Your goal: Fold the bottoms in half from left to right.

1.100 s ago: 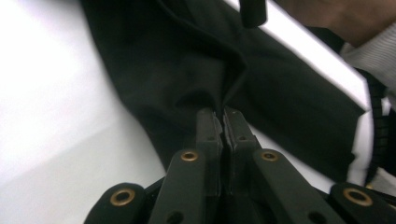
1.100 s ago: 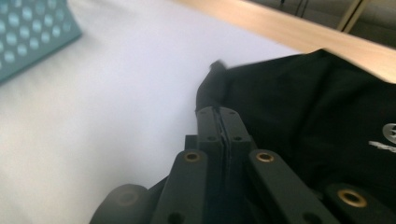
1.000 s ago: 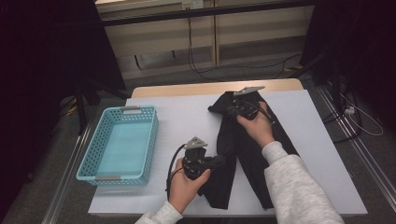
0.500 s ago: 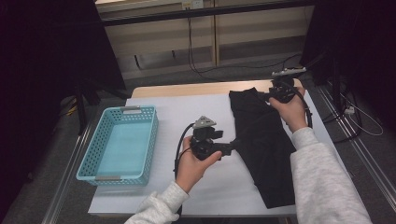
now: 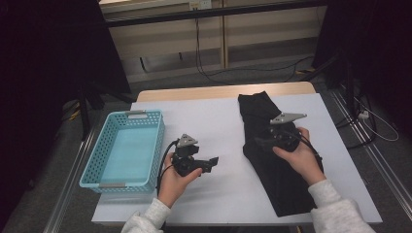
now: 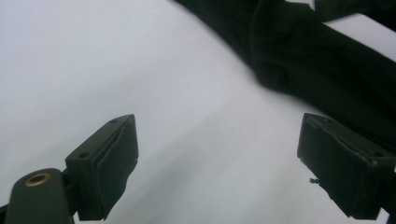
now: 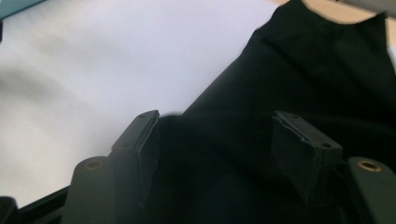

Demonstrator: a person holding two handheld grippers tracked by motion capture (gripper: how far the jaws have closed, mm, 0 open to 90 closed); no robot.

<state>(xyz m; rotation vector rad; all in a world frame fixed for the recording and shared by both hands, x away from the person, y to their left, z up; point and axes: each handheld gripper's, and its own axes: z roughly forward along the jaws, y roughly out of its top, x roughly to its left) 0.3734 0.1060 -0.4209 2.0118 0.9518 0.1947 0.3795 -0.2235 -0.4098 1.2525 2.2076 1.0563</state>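
A long black garment (image 5: 279, 189) lies flat along the right half of the white table (image 5: 204, 116). My right gripper (image 5: 258, 142) hovers over the garment's middle; its jaws have just been opening and stand open with nothing between them. In the right gripper view the black cloth (image 7: 303, 70) lies under the right gripper (image 7: 215, 140). My left gripper (image 5: 213, 162) is over bare table, left of the garment; its jaws have also just been opening and stand wide with nothing between them. In the left gripper view the garment's edge (image 6: 299, 60) lies beyond the left gripper (image 6: 219, 144).
A light blue plastic basket (image 5: 97, 160) with nothing in it stands at the table's left side. The wooden table edge (image 5: 194, 93) shows at the back. Cables and dark stands (image 5: 350, 82) are on the floor around the table.
Both grippers let go of the garment and their jaws opened. The left one moved left onto bare table; the right one came back from the far end to the garment's middle. The garment now lies stretched out.
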